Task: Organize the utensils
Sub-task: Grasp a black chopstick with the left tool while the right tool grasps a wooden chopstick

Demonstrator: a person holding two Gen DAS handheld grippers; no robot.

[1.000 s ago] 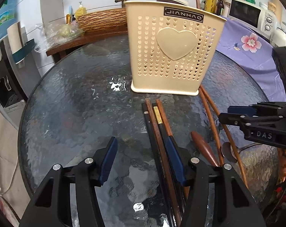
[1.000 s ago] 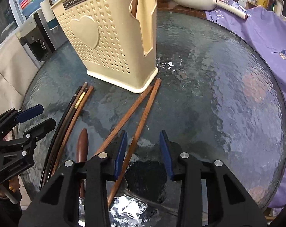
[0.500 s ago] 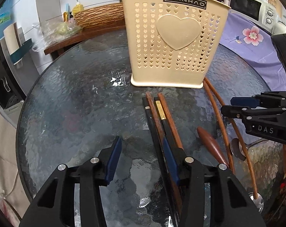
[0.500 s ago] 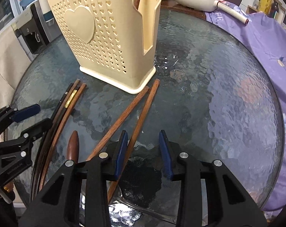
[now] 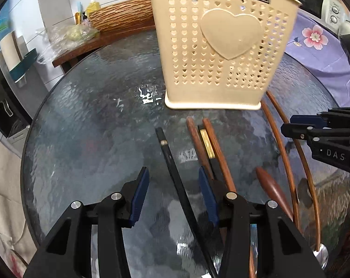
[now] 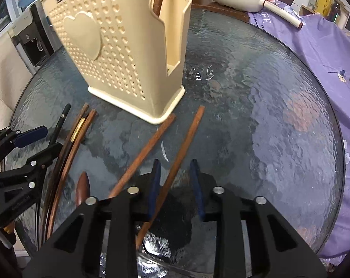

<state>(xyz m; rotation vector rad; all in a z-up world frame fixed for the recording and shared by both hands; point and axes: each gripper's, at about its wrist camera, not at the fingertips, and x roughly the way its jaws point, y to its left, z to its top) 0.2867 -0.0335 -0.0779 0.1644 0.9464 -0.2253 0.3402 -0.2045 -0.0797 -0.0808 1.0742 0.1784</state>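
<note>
Left gripper [image 5: 172, 199]: we straddle the slim black chopstick [image 5: 175, 178]; pads apart, not touching.
Right gripper [image 6: 175, 185]: jaws closing around the long brown wooden chopstick [image 6: 181, 150], no pinch yet.
Doing it well: we'd centre each stick between the pads, squeeze squarely, lift level.
Look: thin, smooth, likely slippery sticks.
Where: flat on the round textured-glass table [image 6: 279, 127], just before the cream perforated plastic holder [image 5: 221, 46].

One cream utensil holder [image 5: 221, 46] stands ahead of both grippers. Four chopsticks lie at the left gripper [image 5: 172, 171]: one black chopstick [image 5: 165, 148] between its fingers and three others [image 5: 217, 148] just right (one gold-banded). There are two long brown sticks [image 6: 151, 143], one of them between the closing jaws of the right gripper [image 6: 175, 163]. One stubby wooden handle [image 6: 83, 187] lies to its left.
</note>
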